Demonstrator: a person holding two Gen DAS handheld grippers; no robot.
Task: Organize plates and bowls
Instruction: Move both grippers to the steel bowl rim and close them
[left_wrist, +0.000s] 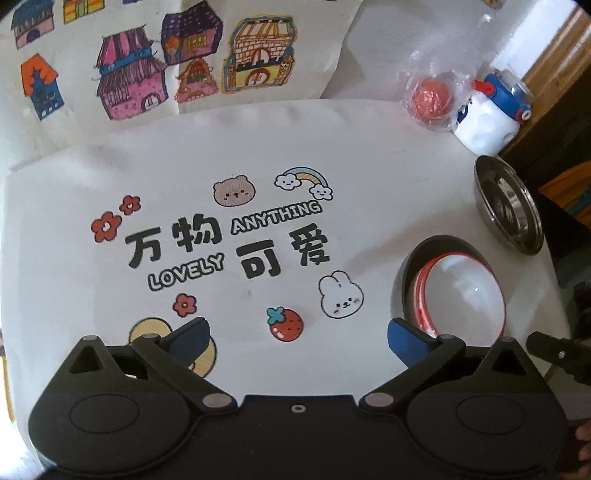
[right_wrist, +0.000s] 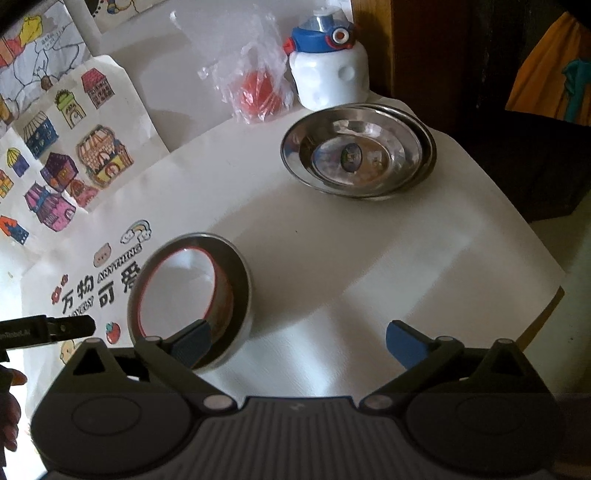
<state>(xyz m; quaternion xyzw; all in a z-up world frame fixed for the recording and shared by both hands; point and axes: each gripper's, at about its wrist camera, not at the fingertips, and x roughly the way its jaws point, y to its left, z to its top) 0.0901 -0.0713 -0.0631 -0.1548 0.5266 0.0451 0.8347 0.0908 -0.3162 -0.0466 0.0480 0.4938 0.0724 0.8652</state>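
Steel plates (right_wrist: 356, 155) sit stacked at 1 o'clock; nested bowls (right_wrist: 190, 291) at 10 o'clock. Left gripper (left_wrist: 297, 338) and right gripper (right_wrist: 297, 338) both spread, empty.

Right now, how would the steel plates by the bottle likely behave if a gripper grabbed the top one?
The stacked steel plates look thin and shiny, so probably light, stiff and slippery at the rim. The top one sits nested off-centre, so it may slide or drag the lower one. Both grippers, left and right, are open.

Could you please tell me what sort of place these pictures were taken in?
Probably a home, at a child's table: a cartoon-printed table cover, children's house drawings behind it, a kid's water bottle, and stacked steel plates.
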